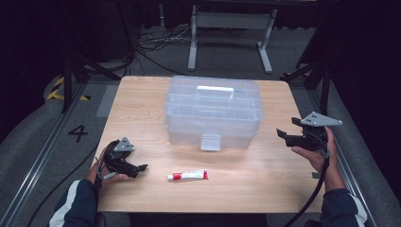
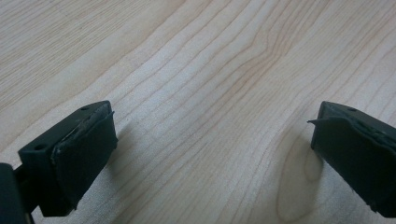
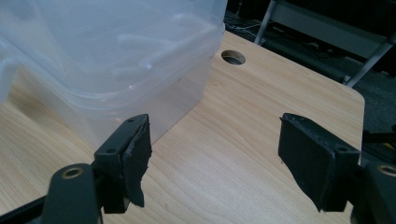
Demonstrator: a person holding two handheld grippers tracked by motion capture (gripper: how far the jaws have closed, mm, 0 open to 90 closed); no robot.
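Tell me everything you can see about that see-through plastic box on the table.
The box is clear, slightly frosted plastic with rounded corners, a lid shut on top, a white handle lying flat on the lid and a clear latch at the middle of its front. Dividers show faintly inside. It stands upright toward the back of the wooden table; nothing else touches it.

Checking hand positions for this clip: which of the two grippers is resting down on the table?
The left gripper, lying low on the table near the tube. The right gripper is held raised beside the clear box.
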